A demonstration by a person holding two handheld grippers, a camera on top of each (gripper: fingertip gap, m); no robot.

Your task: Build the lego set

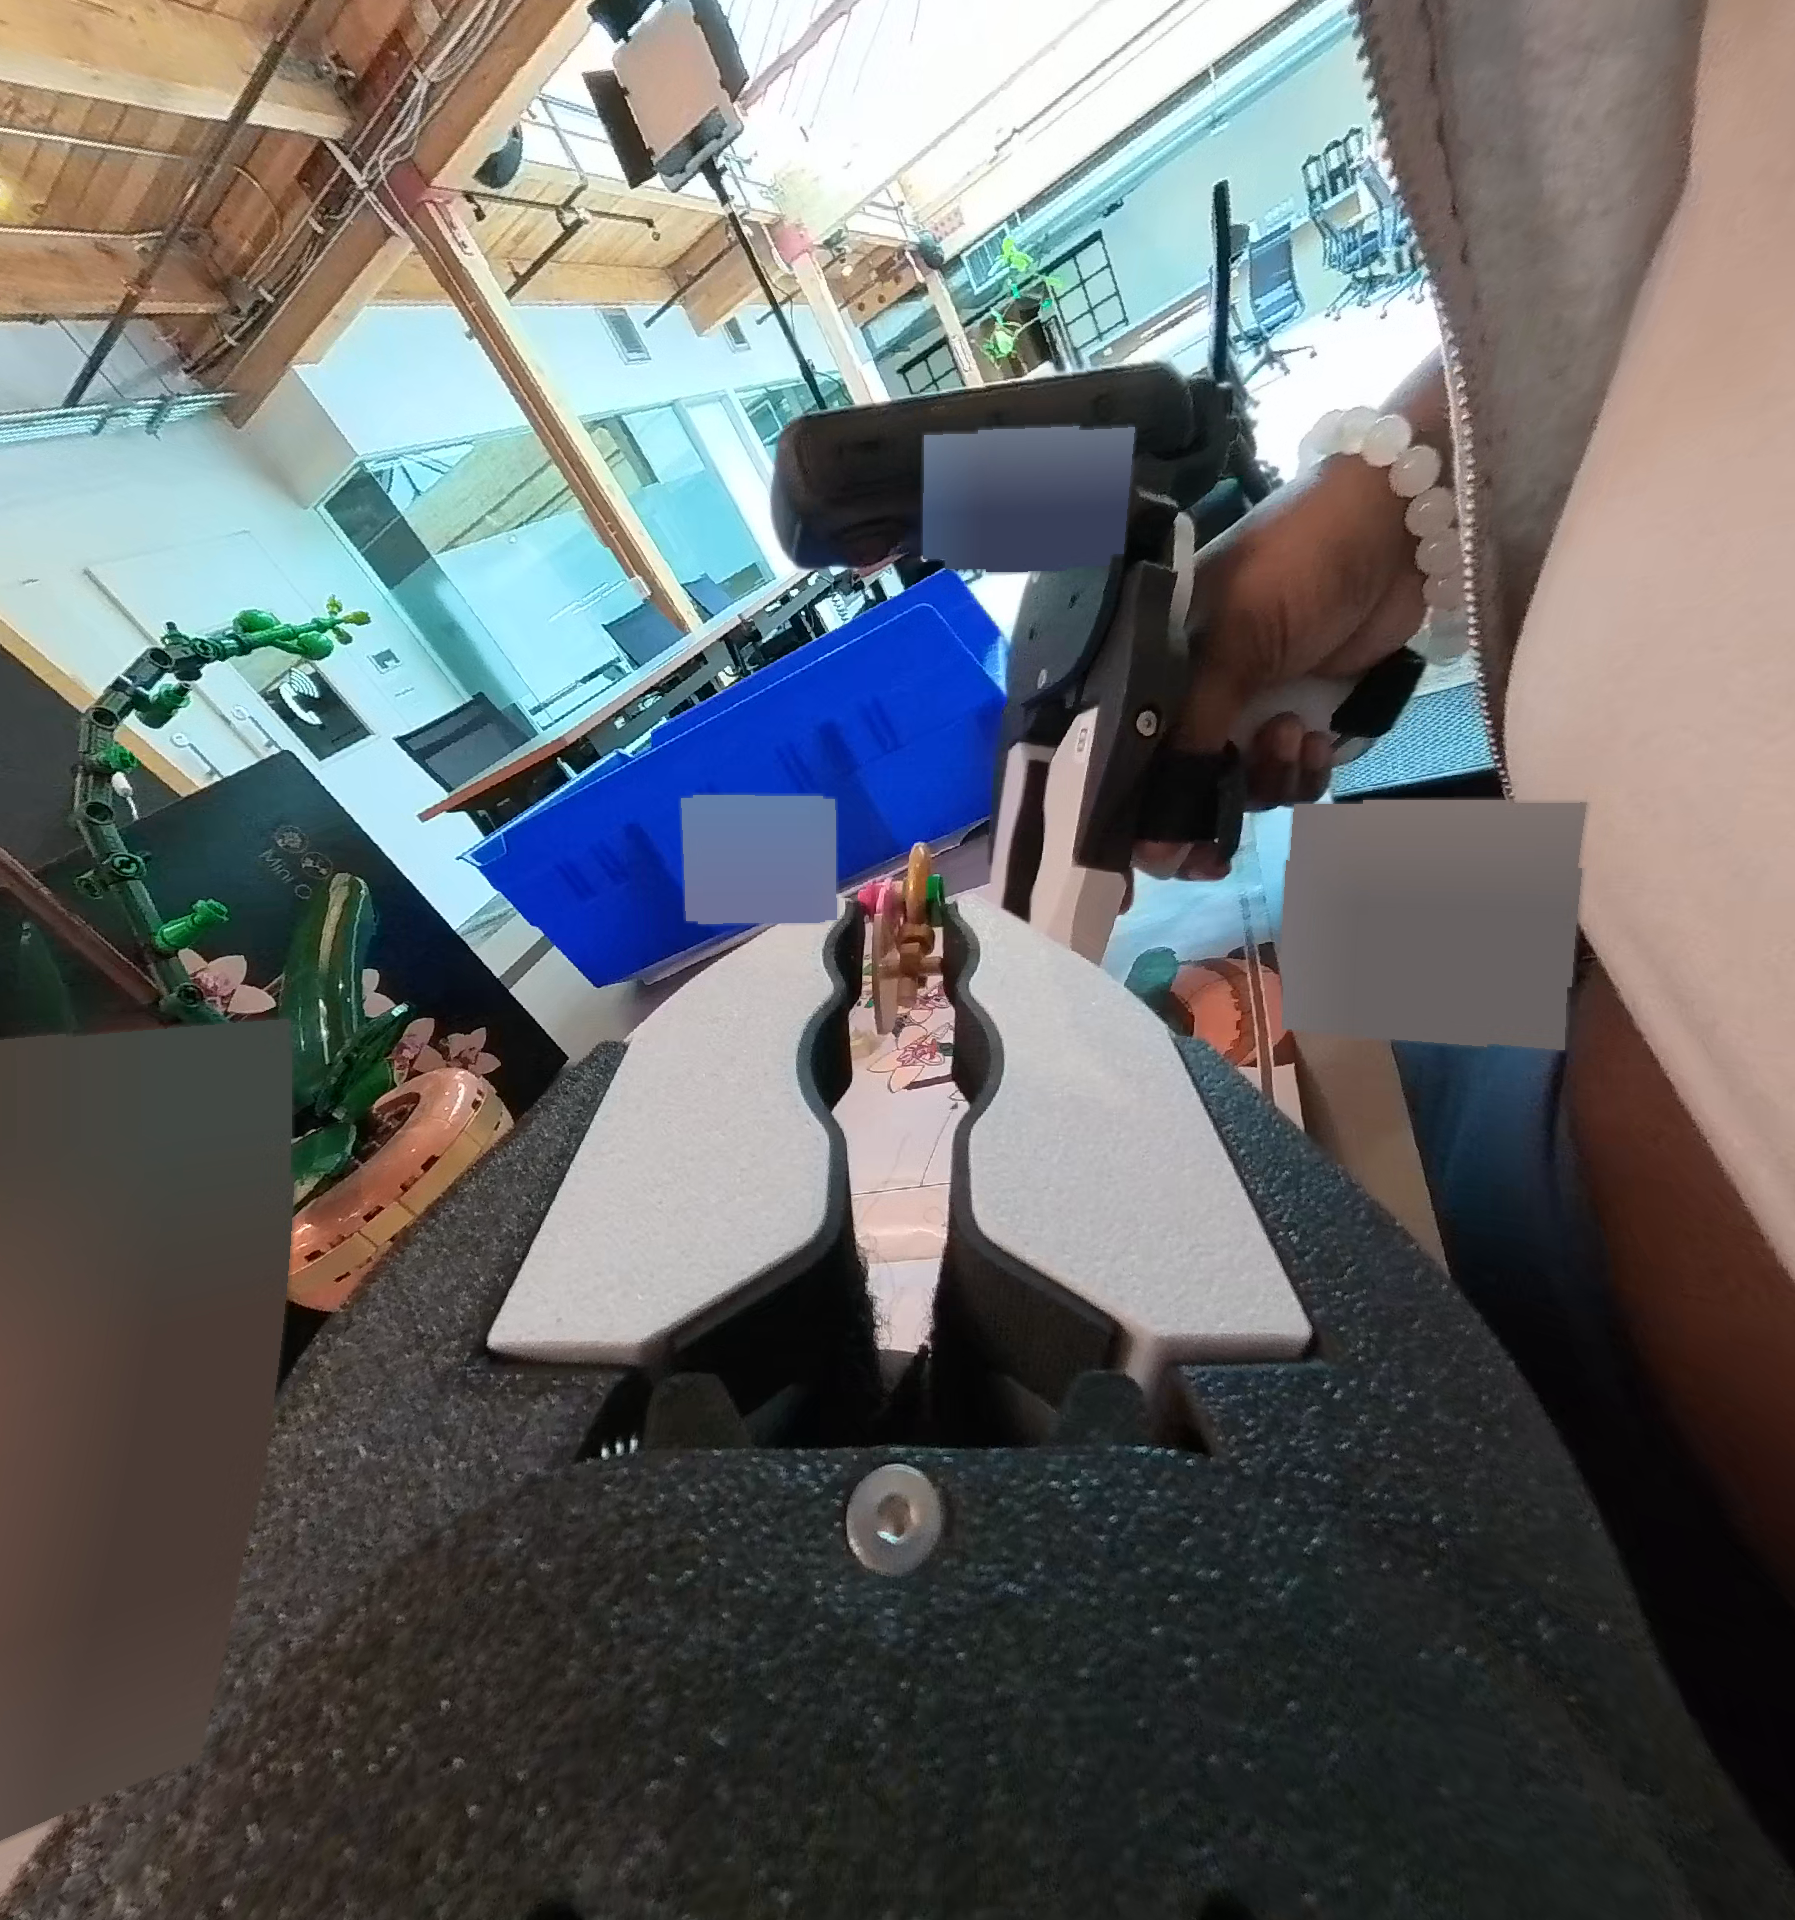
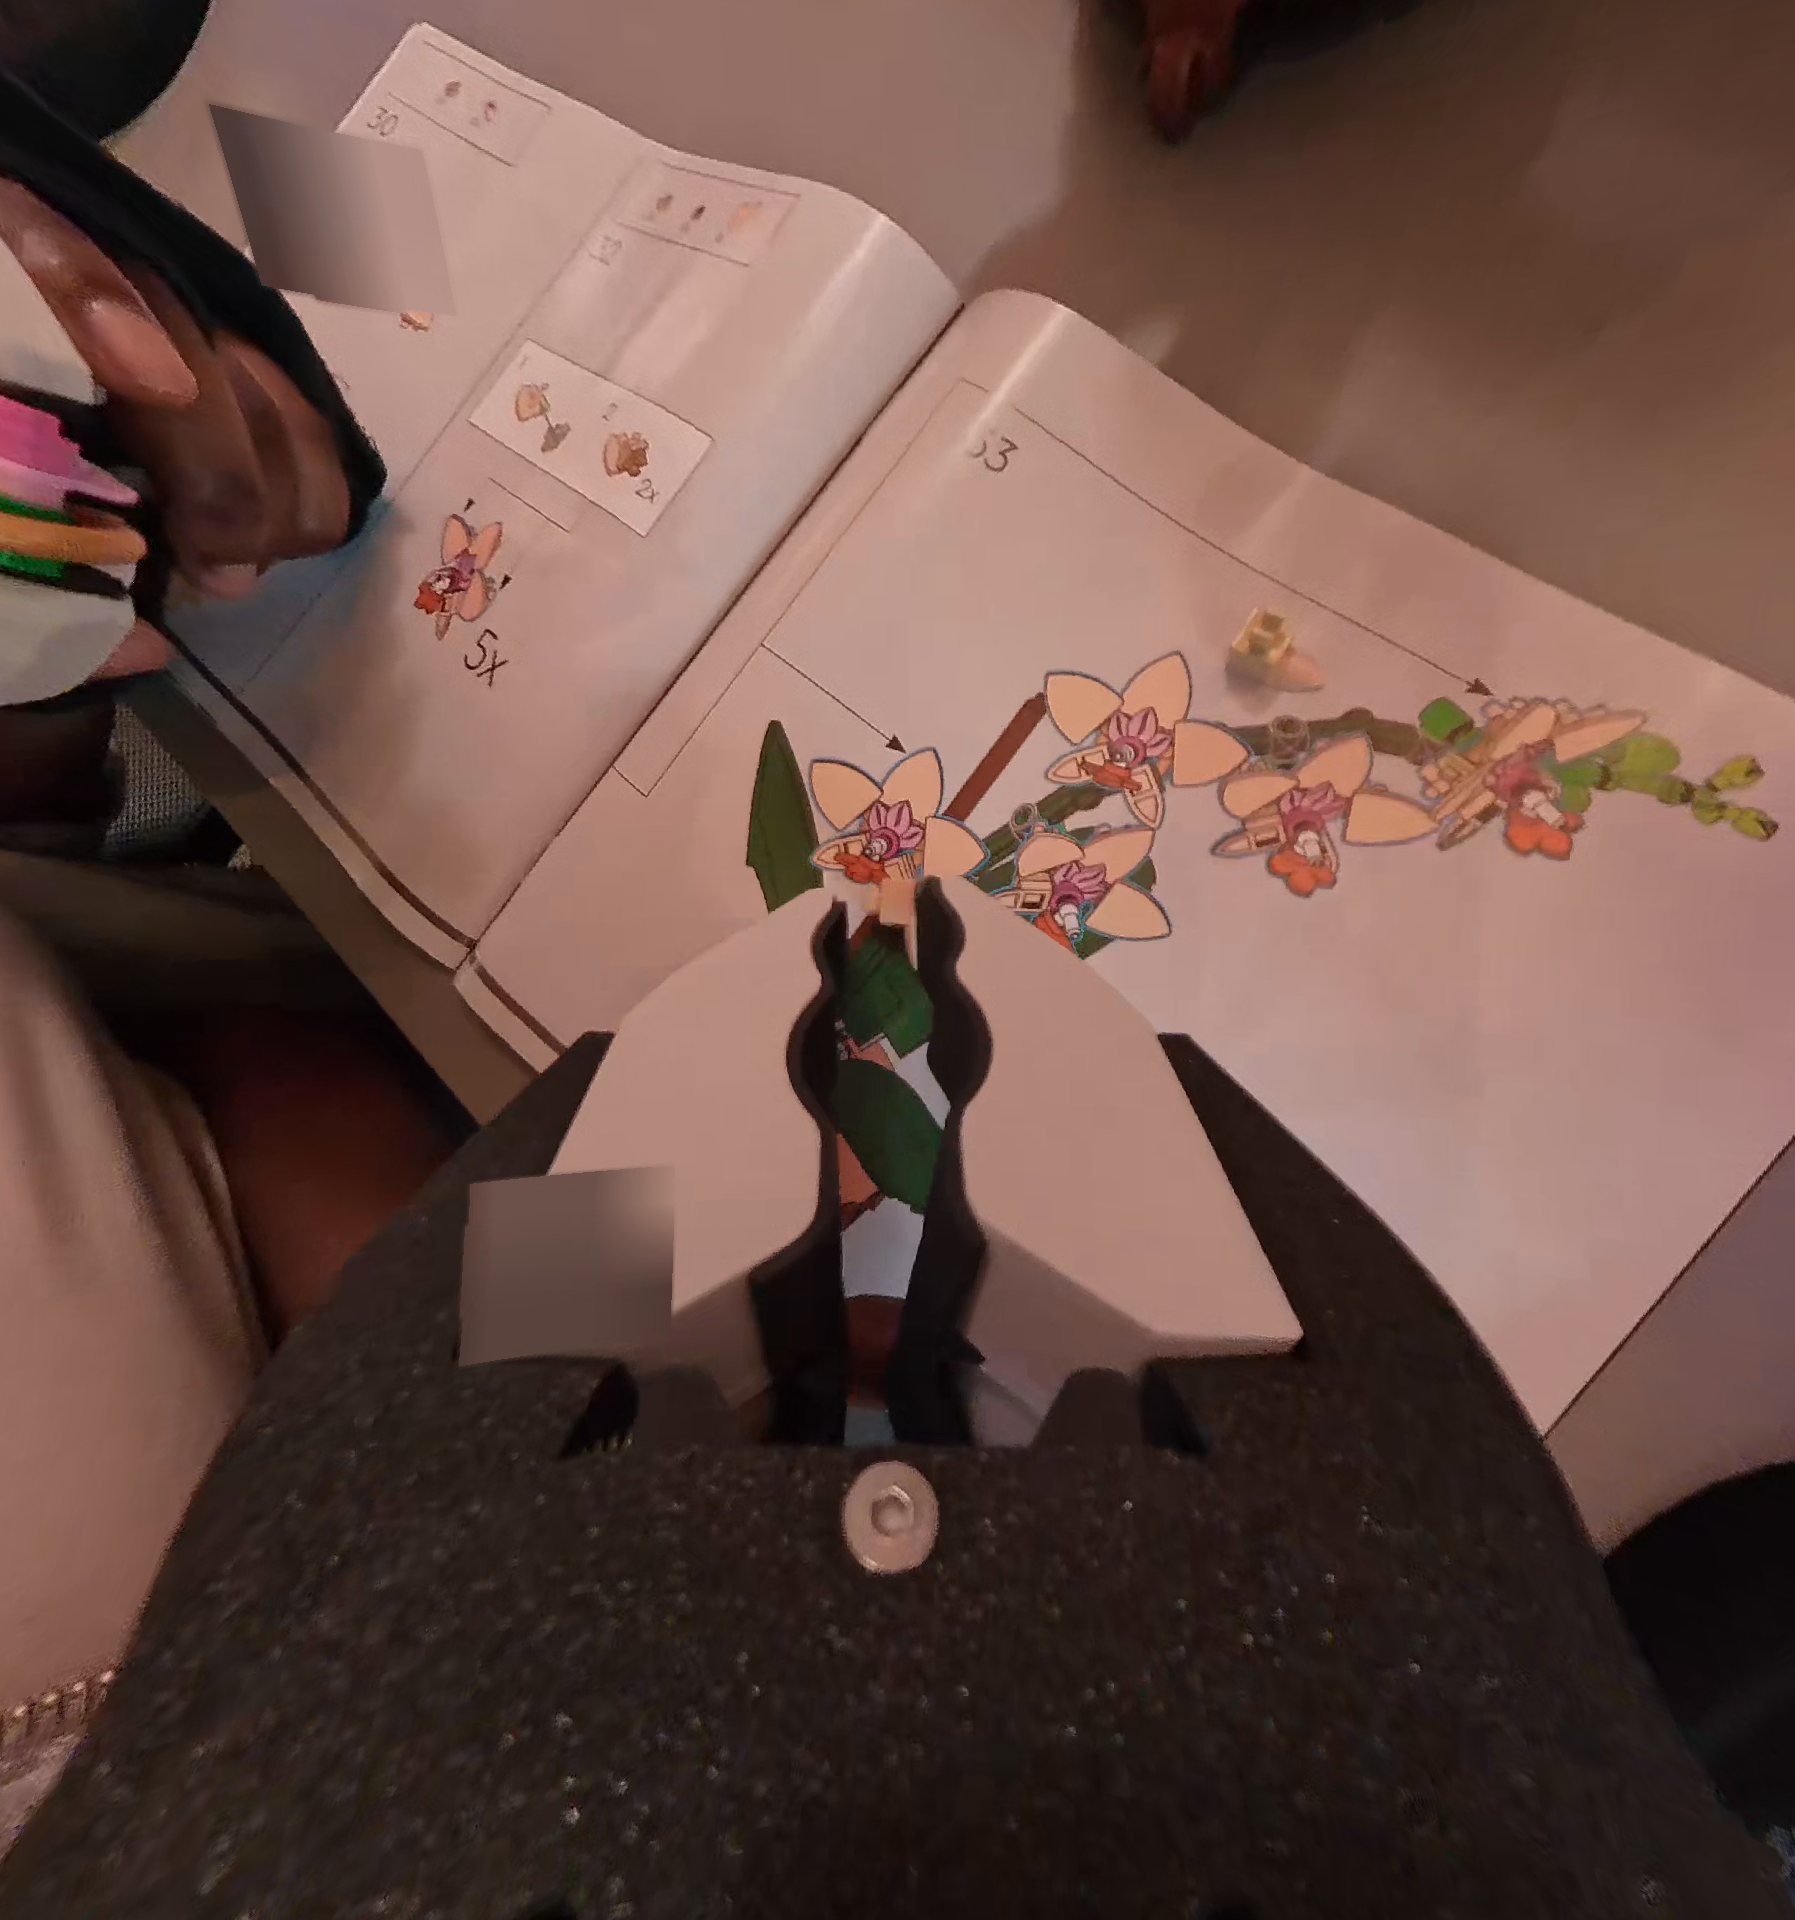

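Slippage is my main worry. My left gripper is clenched on a small flower piece, tan with pink and green, held only at the tips and raised off the table. My right gripper pinches a tiny cream piece over the open booklet. Both holds look shallow, so pressing the two together off-axis could twist one out and drop it. Another cream brick lies loose on the page. The orchid stem stands in its pot beside a blue bin.
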